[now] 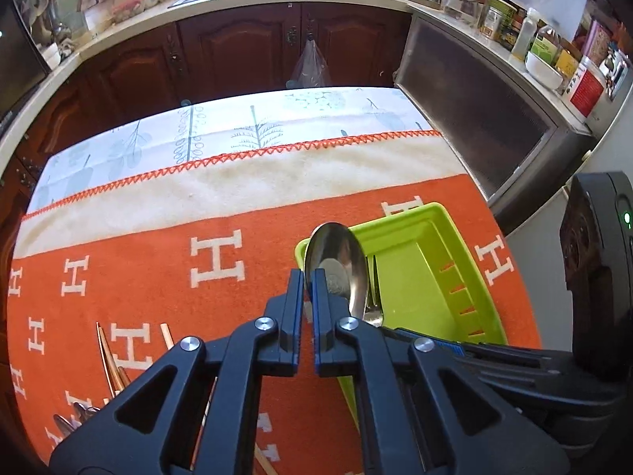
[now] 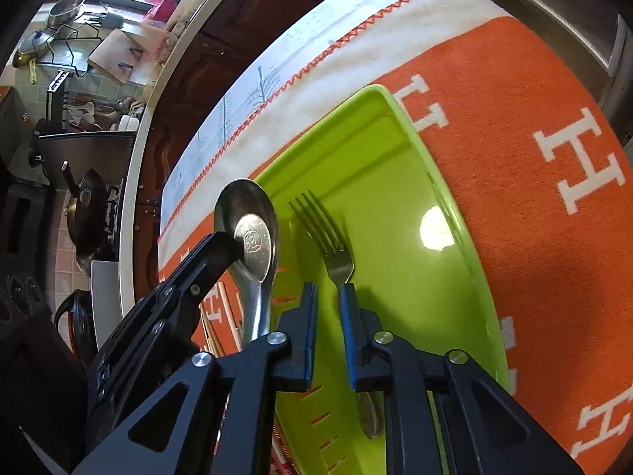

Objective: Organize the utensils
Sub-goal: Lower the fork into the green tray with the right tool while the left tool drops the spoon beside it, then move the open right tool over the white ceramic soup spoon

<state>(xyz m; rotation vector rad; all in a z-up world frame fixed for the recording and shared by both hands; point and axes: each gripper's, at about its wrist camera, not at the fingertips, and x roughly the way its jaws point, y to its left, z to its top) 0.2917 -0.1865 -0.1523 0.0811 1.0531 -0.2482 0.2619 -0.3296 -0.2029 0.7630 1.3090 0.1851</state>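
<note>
My left gripper [image 1: 307,277] is shut on a steel spoon [image 1: 336,261], bowl up, held over the near left edge of the green tray [image 1: 419,277]. The spoon also shows in the right wrist view [image 2: 247,233], with the left gripper's fingertip [image 2: 221,245] on its bowl. A steel fork [image 2: 328,237] lies flat in the green tray [image 2: 379,166], tines pointing away. My right gripper [image 2: 328,289] is open just above the fork's neck, one finger on each side; nothing is held. Copper chopsticks [image 1: 112,360] and more steel cutlery [image 1: 75,423] lie on the orange cloth at lower left.
The orange cloth with white H letters [image 1: 158,269] covers the table; a leaf-print cloth [image 1: 237,126] covers the far part. A steel appliance [image 1: 474,118] stands at the table's right. Dark wood cabinets [image 1: 237,51] and a crowded counter lie behind.
</note>
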